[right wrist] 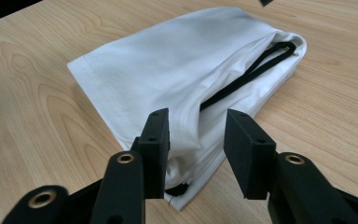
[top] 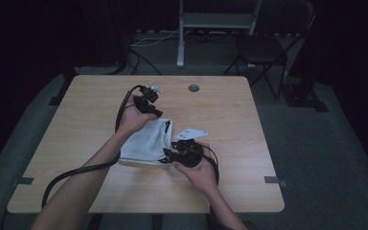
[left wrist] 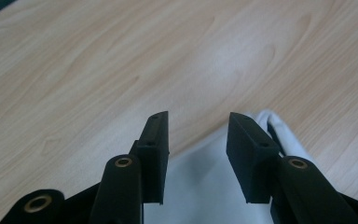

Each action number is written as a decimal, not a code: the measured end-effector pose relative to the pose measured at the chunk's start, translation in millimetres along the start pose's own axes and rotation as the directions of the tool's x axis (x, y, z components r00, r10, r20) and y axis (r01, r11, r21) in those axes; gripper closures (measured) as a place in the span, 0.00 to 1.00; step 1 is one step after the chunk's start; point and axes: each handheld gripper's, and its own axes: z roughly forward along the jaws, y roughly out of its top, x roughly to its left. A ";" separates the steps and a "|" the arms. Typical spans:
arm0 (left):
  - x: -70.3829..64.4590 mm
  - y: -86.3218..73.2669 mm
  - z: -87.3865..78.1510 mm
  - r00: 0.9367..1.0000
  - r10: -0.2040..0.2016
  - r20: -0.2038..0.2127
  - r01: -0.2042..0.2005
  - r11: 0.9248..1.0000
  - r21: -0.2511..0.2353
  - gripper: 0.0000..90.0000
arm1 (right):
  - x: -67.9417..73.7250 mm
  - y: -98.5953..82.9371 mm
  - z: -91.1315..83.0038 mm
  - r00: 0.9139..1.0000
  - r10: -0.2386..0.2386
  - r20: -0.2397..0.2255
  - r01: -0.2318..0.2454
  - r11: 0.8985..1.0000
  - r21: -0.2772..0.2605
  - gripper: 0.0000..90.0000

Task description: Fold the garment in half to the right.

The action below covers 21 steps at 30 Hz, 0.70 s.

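White cloth [top: 146,141] with a black cord [right wrist: 249,74] tucked in its fold lies flat mid-desk, a bit toward the near edge. We have the right claw [right wrist: 196,154] at its near right corner, jaws spread around the bunched hem, nothing pinched yet. Left claw [left wrist: 197,154] sits over the far edge of the cloth, jaws also spread, holding nothing; bare desk [left wrist: 98,70] lies ahead of it.

Step in hand, as we judge it: grab two corners to lift or unfold the cloth. To do it well, we'd lower each claw until one jaw slides under the hem, take all layers at the corner, and close fully before lifting. Keep the cord out of the right pinch or it may drag the fold. Lift both together so the cloth doesn't twist.
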 end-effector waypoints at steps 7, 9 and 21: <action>-16.9 -2.0 17.6 0.999 0.029 0.024 -0.029 0.999 0.019 0.65 | -0.9 -6.6 3.1 1.000 -0.013 0.008 0.012 0.999 0.040 0.66; -19.4 -2.3 20.9 0.999 0.031 0.024 -0.031 0.999 0.022 0.64 | -1.2 -8.3 3.4 1.000 -0.016 0.004 0.016 0.999 0.047 0.66; -31.5 -0.9 24.8 0.998 0.055 0.011 -0.055 0.998 0.005 0.61 | -1.6 -14.5 7.2 1.000 -0.028 0.004 0.028 0.996 0.087 0.66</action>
